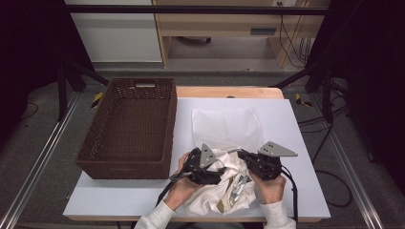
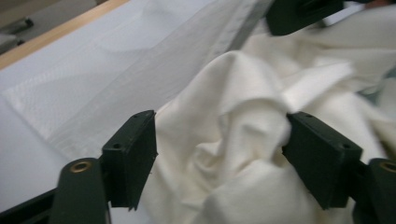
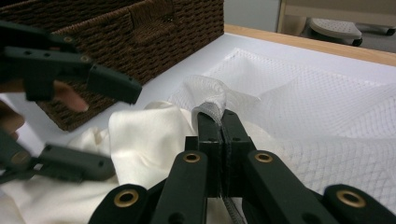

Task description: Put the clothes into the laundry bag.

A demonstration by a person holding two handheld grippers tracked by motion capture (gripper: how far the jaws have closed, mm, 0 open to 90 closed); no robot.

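A crumpled cream cloth [image 1: 229, 191] lies at the table's front, partly over a flat white mesh bag [image 1: 224, 124]. My left gripper [image 1: 217, 164] is open, and its jaws stand wide on either side of a fold of the cream cloth [image 2: 233, 93], not clamping it. The left gripper [image 2: 219, 140] points toward the mesh bag [image 2: 116, 84]. My right gripper [image 1: 241, 153] is shut on the mesh bag's banded edge [image 3: 212, 109] and lifts it a little. From the right gripper [image 3: 217, 116] I see the cloth [image 3: 144, 135] and the left gripper [image 3: 105, 126] farther off.
A dark brown wicker basket [image 1: 122, 169] stands on the left of the white board [image 1: 296, 191], and its inside looks bare. The basket's corner [image 3: 140, 37] is close behind the left gripper. Bare board lies to the right of the right hand.
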